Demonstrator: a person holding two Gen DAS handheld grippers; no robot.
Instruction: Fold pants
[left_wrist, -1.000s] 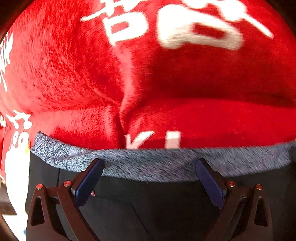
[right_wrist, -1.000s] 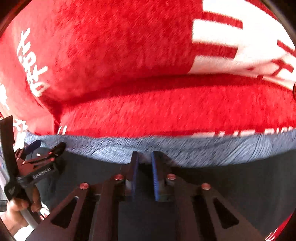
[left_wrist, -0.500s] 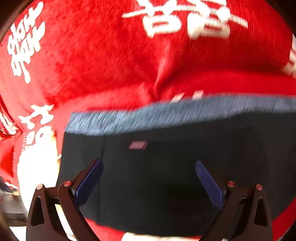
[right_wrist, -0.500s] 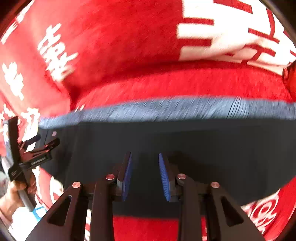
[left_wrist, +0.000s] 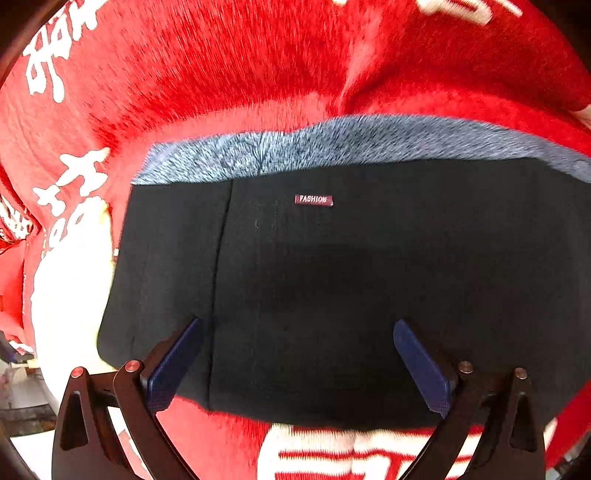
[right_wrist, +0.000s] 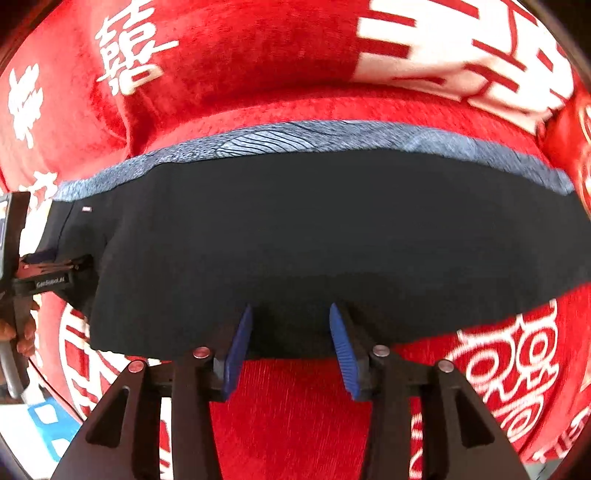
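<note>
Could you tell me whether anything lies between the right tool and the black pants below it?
Nothing visible does. The right tool hangs over the near edge of the pants, its jaws opening with nothing between them.

The left gripper is hovering wide open over the folded black pants, which are lying on a red blanket.

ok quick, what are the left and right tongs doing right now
left tongs: open wide, holding nothing, over the black pants.
right tongs: opening, nothing gripped, at the pants' near edge.
</note>
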